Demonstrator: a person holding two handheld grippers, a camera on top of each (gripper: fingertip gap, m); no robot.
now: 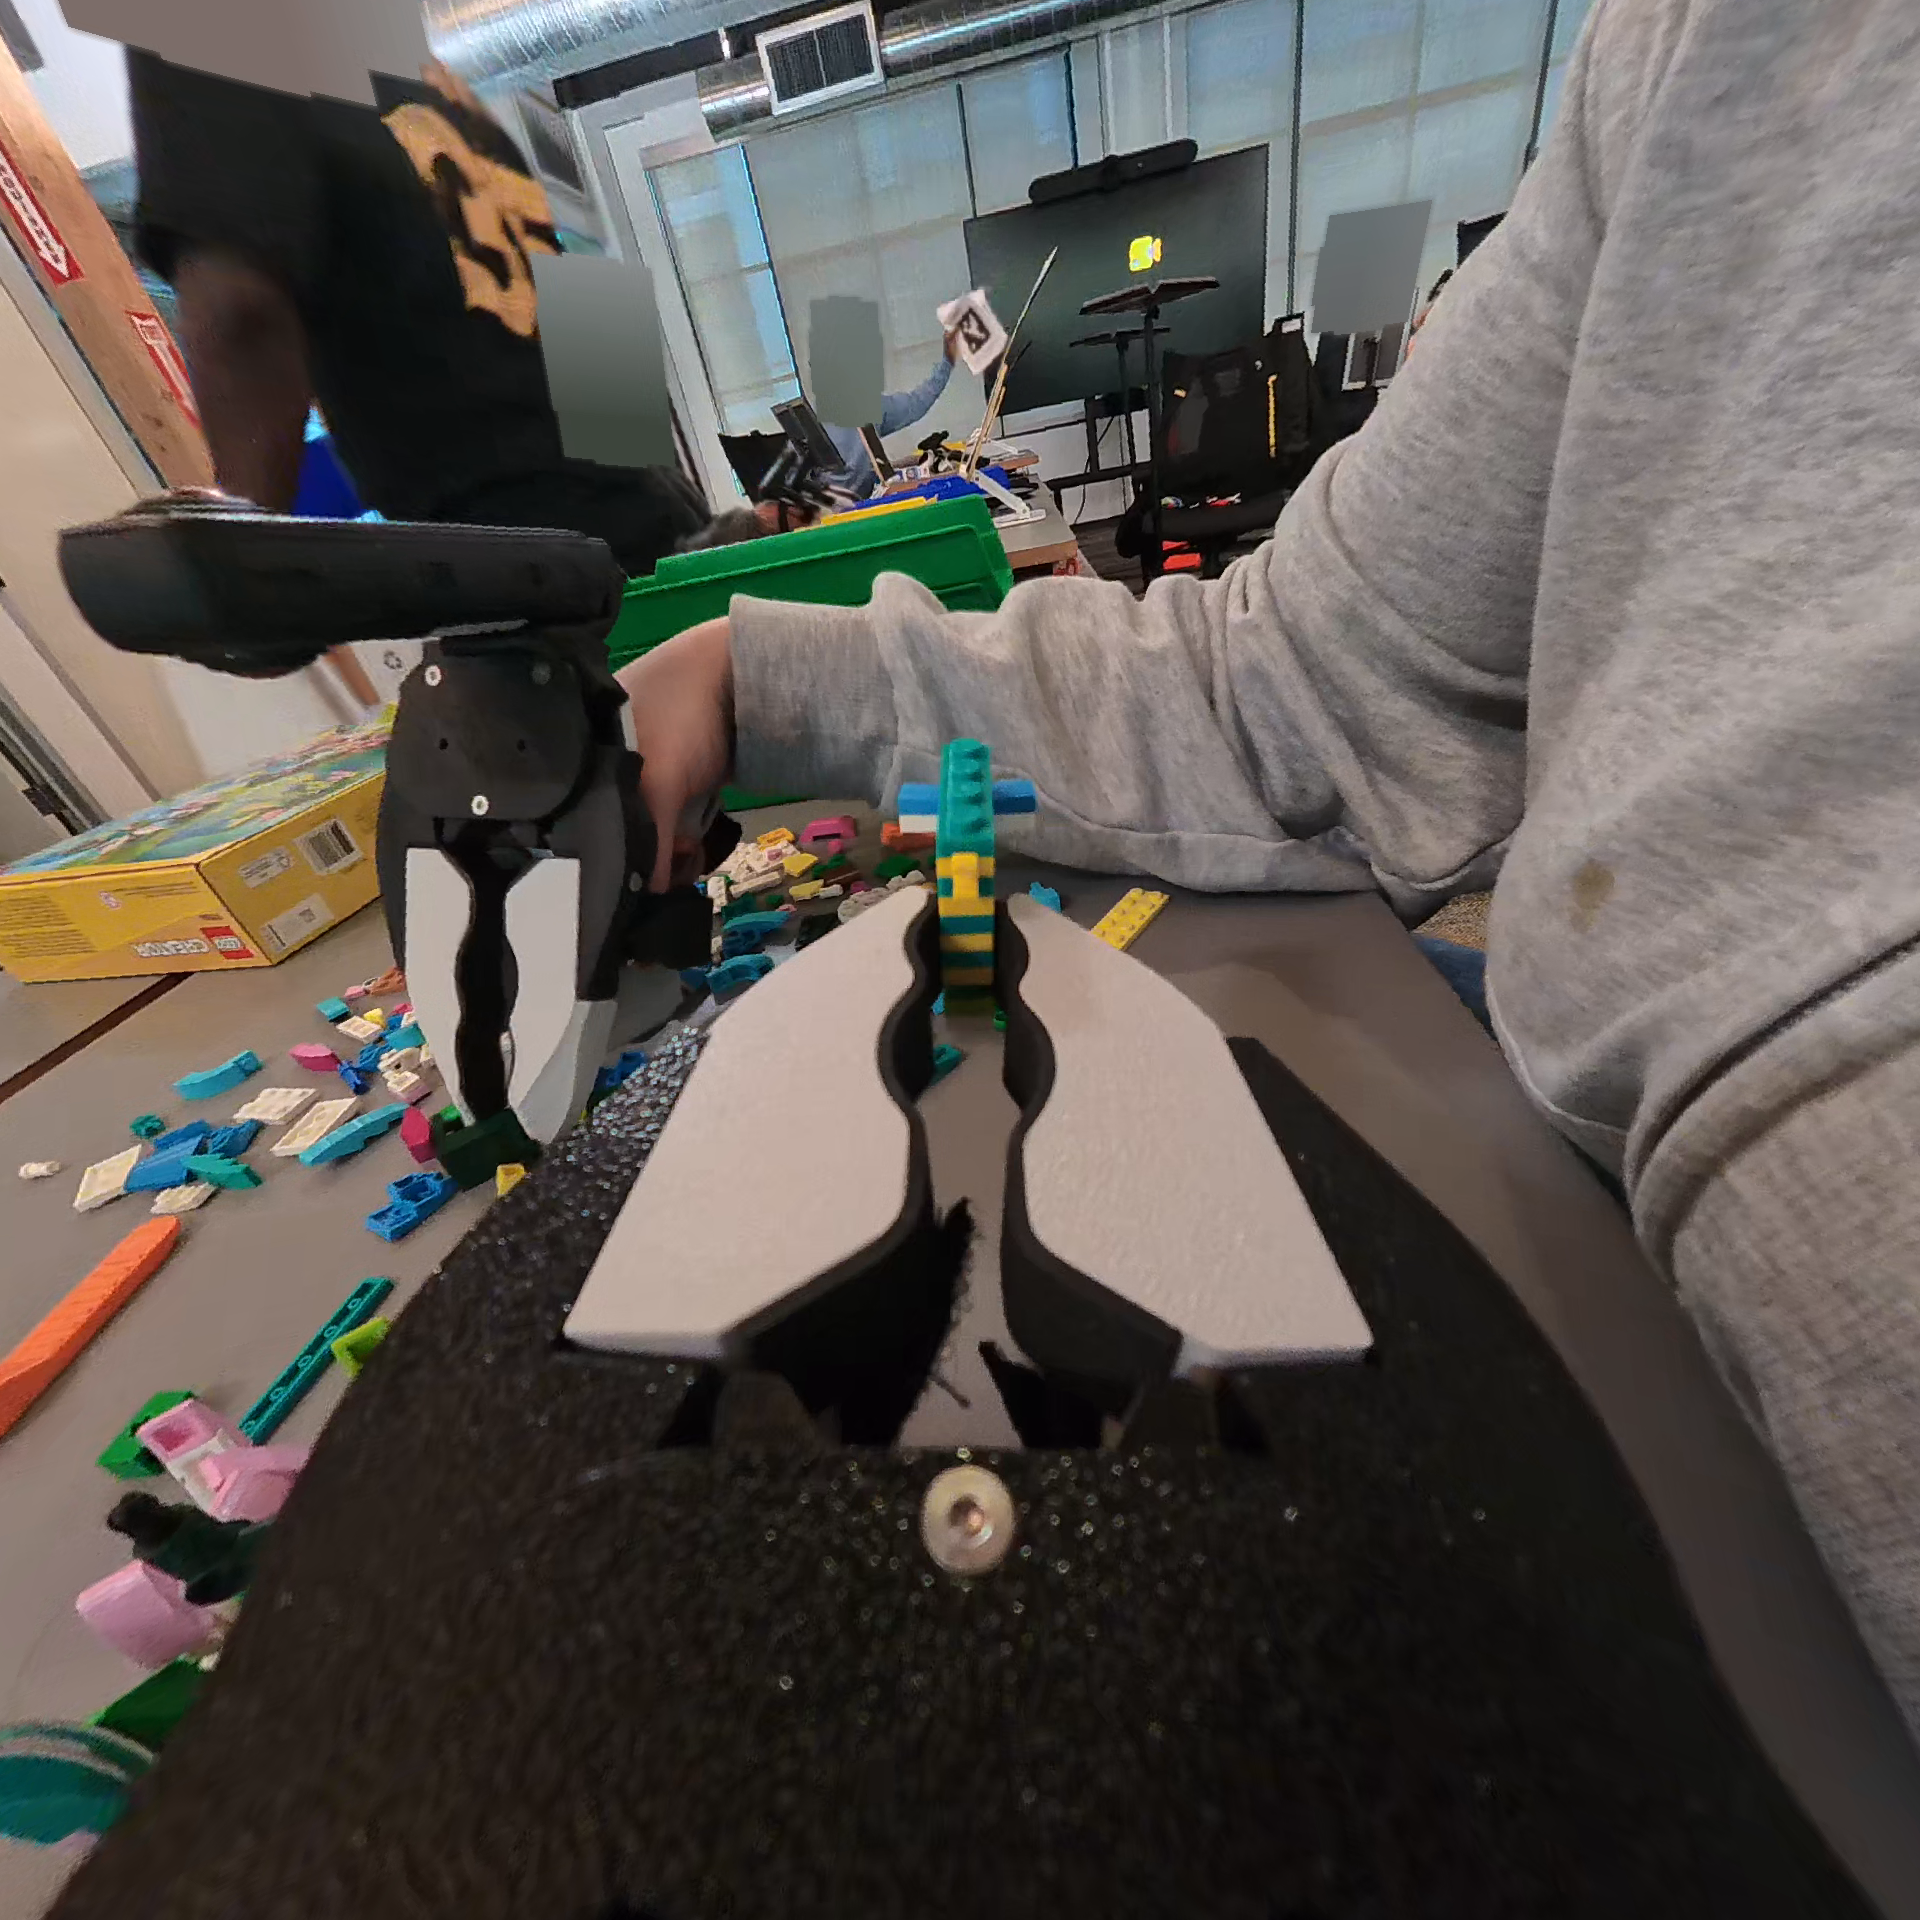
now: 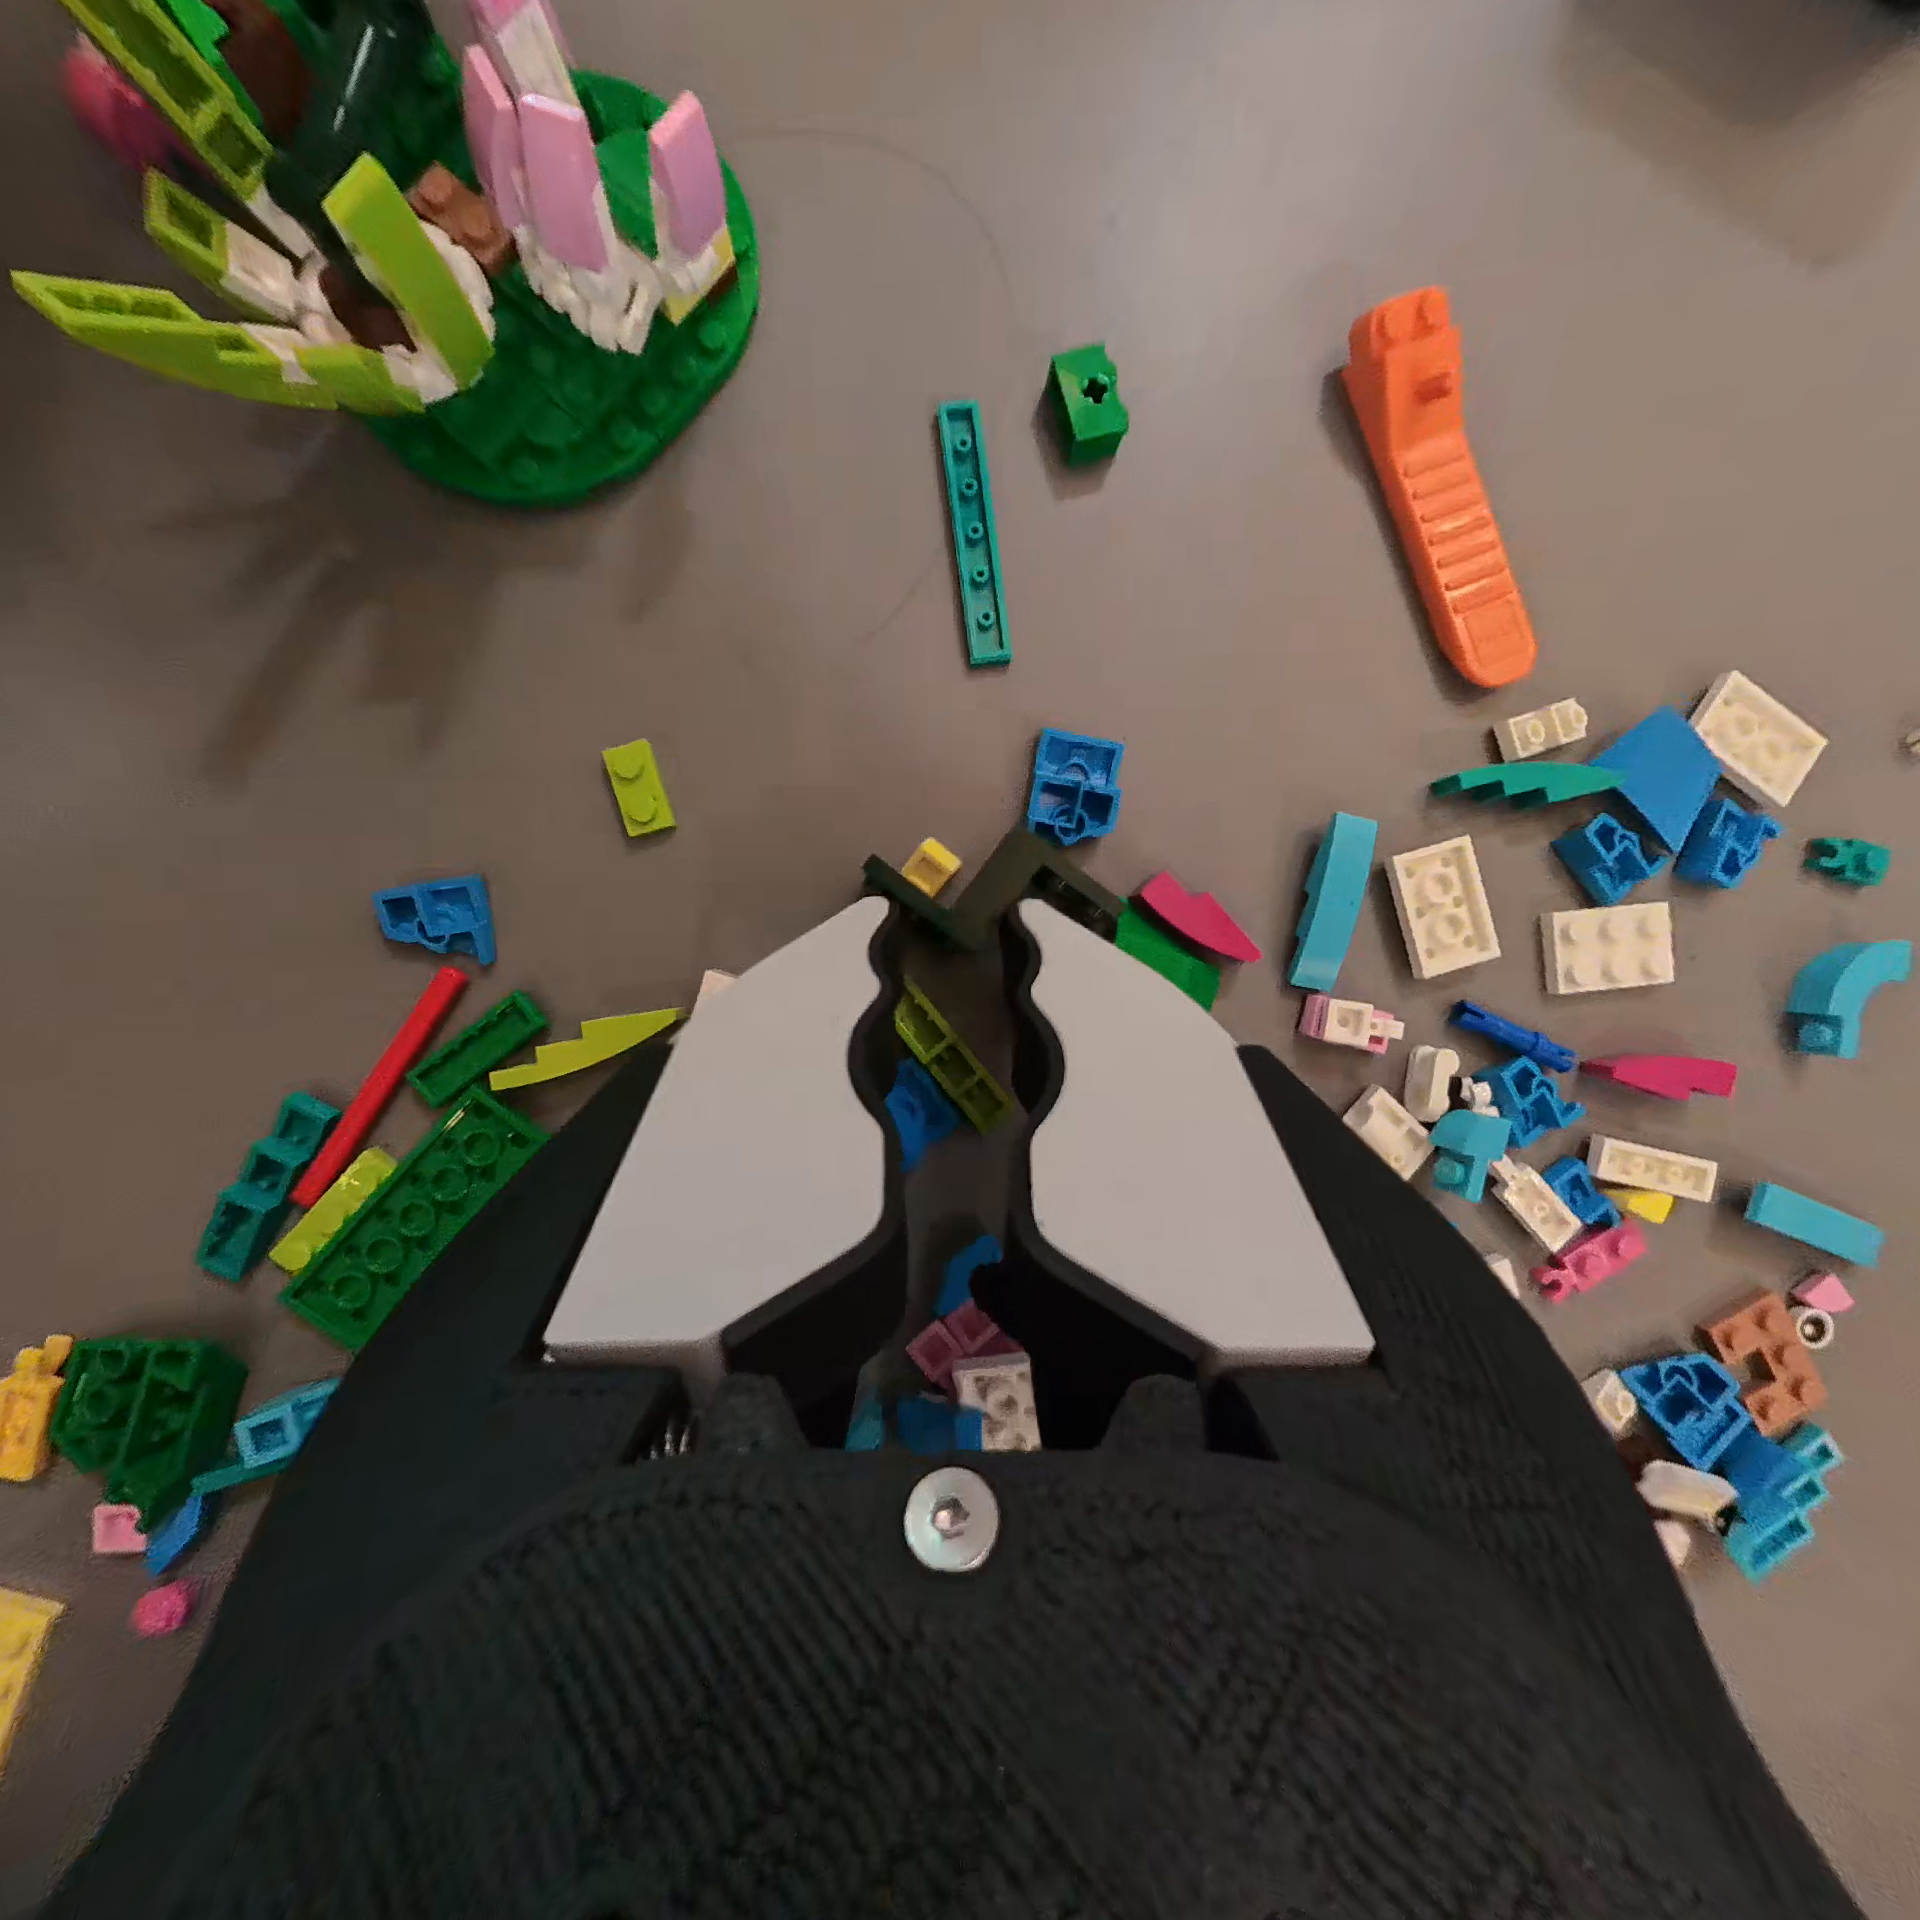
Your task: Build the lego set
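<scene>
My left gripper [image 1: 966, 909] is shut on an upright stack of teal and yellow bricks [image 1: 966, 831], which has a blue and white piece across its top. The stack stands on the grey table [image 1: 1299, 997], with both pads against its sides. My right gripper [image 2: 954, 909] points down at the table among loose pieces. Its fingertips are closed on a dark green angled piece [image 2: 982, 883], and both pads touch it. A small yellow piece [image 2: 930, 862] and a blue piece [image 2: 1075, 784] lie just beyond the tips. The right gripper also shows in the left wrist view [image 1: 488, 1107], tips down on the dark green piece [image 1: 483, 1143].
Loose bricks are scattered over the table. An orange brick separator [image 2: 1439, 488], a teal strip [image 2: 974, 530], a green brick [image 2: 1086, 405] and a flower build on a green round base [image 2: 561, 395] lie ahead. A yellow box [image 1: 187, 883], a green bin [image 1: 831, 561] and a grey-sleeved arm [image 1: 1143, 727] are nearby. About 20 cm separates my left fingertips from my right.
</scene>
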